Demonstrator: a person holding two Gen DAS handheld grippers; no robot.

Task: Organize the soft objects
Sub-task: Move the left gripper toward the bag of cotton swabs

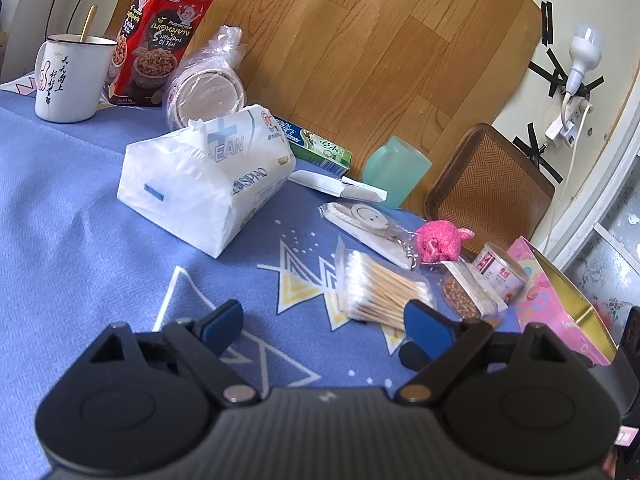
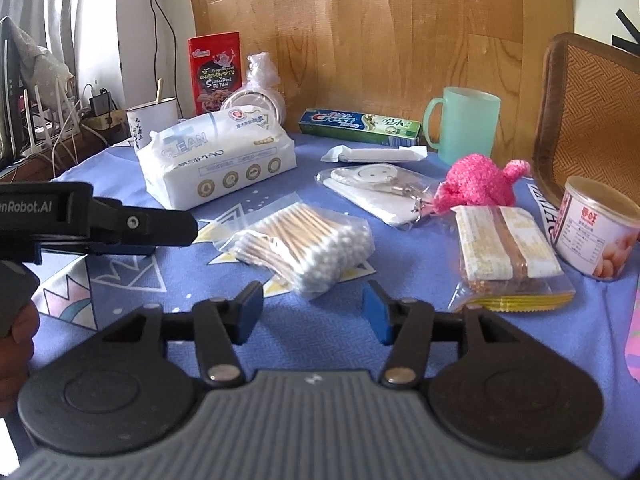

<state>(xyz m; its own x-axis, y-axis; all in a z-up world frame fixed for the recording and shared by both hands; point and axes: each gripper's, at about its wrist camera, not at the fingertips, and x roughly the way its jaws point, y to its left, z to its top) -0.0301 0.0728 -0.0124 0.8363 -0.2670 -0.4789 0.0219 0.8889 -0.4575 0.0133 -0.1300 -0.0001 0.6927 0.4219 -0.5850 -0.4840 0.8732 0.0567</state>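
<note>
The tablecloth [image 2: 328,336] was periwinkle blue, printed with white and yellow triangle outlines and small white dots. The tissue pack [image 2: 218,158] was white with pale blue lettering and gold round emblems. The cotton swabs [image 2: 304,242] had tan sticks and white tips inside a clear bag. The plush toy [image 2: 476,180] was bright pink. The toothpaste box [image 2: 360,125] ran blue to green, and the mug [image 2: 466,124] was pale mint. The snack box [image 1: 154,40] was red and black. Both grippers, the left gripper [image 1: 324,322] and the right gripper [image 2: 314,314], were black with blue pads.
</note>
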